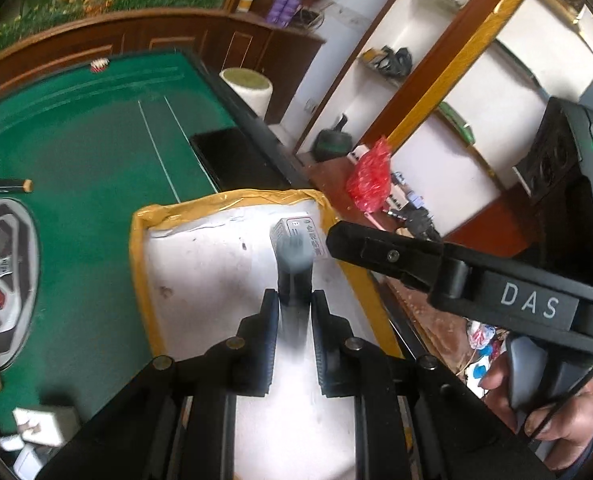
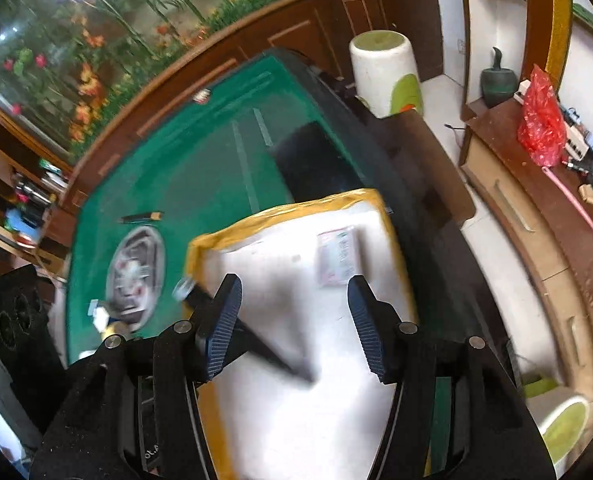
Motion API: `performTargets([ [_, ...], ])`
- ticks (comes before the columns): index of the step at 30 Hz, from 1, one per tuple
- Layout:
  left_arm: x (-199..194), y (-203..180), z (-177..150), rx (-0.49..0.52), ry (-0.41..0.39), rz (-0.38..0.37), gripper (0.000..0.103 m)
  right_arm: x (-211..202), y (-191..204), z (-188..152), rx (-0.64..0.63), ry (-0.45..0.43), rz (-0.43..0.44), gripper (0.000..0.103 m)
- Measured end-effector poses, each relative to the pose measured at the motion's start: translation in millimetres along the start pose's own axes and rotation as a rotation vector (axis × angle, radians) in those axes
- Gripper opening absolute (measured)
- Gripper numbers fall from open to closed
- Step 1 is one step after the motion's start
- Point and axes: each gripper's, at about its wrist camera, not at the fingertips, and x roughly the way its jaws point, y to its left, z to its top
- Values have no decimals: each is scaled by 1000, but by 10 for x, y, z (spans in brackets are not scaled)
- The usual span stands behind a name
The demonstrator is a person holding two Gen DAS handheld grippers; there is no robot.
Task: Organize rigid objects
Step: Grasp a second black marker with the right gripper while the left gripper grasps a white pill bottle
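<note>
A white foam box with a yellow-taped rim (image 1: 136, 264) (image 2: 200, 264) sits on the green table. A small white carton (image 1: 308, 226) (image 2: 338, 256) lies near its far right corner. A black stick (image 1: 294, 264) (image 2: 264, 348) with a silvery end shows as a smear over the box floor. My left gripper (image 1: 293, 294) is shut to a narrow gap and the stick lines up with that gap. No left gripper touches the stick in the right wrist view. My right gripper (image 2: 294, 282) hangs open over the box, and the stick passes behind its left finger (image 2: 224, 320). One of its fingers (image 1: 376, 254) reaches in from the right.
The green game table (image 1: 96, 140) has a grey control panel (image 1: 0, 280) at its centre, with another dark stick (image 1: 4, 186) beside it. Small white items (image 1: 44, 424) lie at the near left. A white stool (image 2: 384, 72) and a sideboard with a red bag (image 2: 540, 124) stand to the right.
</note>
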Motion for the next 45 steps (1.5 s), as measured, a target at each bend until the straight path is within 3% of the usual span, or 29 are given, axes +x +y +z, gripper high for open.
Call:
performTargets([
  [4,-412,136,-180,-14,-39,-19,16,-88,260,-155,-35,-14,54,56],
  [7,-757,324,-345,-32,-77,-15,16,4,603,-211,-137,12,84,56],
  [12,-1321,727,-697,-72,-143,48,16,332,1358,-163,-349,76,162,56],
  [15,-1699,1052,-1004,-94,-183,129,16,662,1851,-74,-488,130,195,56],
  [19,-1949,1492,-1292,-191,-196,176,16,1269,2336,155,-570,205,172,56],
  [26,-2161,1837,-1604,-250,-207,245,16,2046,2963,408,-744,223,56,56],
  [30,-2174,1976,-1786,-272,-185,259,16,2450,3157,434,-835,233,-41,55],
  [37,-2238,2115,-2012,-303,-176,261,16,2913,3273,505,-902,254,-80,54],
  [39,-2248,2152,-2036,-307,-173,270,16,3009,3290,514,-902,276,-89,33],
  [41,-2253,2183,-2048,-308,-163,273,16,3077,3308,495,-893,289,-123,23],
  [45,-2205,2242,-2038,-269,-132,290,16,3028,3271,448,-857,288,-165,16],
])
